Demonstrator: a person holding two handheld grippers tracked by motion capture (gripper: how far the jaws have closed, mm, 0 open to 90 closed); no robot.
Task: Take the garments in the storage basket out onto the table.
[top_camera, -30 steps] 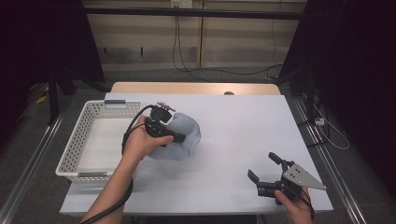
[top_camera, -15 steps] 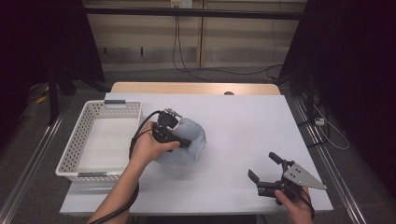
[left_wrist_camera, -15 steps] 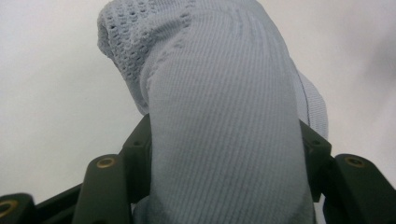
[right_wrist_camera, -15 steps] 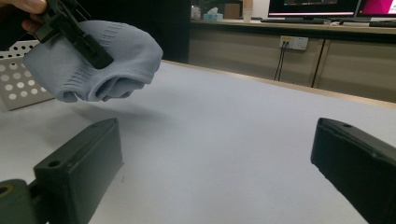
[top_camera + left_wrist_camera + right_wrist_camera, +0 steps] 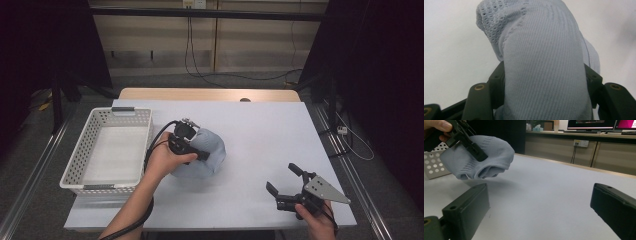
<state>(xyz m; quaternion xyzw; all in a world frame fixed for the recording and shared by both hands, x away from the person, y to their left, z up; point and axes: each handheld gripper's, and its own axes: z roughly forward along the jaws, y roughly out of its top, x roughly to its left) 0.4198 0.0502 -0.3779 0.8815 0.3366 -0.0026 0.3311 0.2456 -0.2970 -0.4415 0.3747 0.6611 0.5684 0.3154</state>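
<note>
Sock (image 5: 206, 155), pale blue and bunched, hangs clamped in the left gripper (image 5: 192, 145) above the table (image 5: 260, 130) beside the basket (image 5: 82, 170), a carry that likely needs swinging left, while the right gripper (image 5: 285, 186) waits open.

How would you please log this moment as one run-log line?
left gripper: shut on rolled sock, lifted off table | right gripper: open, idle | basket: left of sock

Grey floor (image 5: 45, 145), wood-panelled wall (image 5: 250, 45)
</note>
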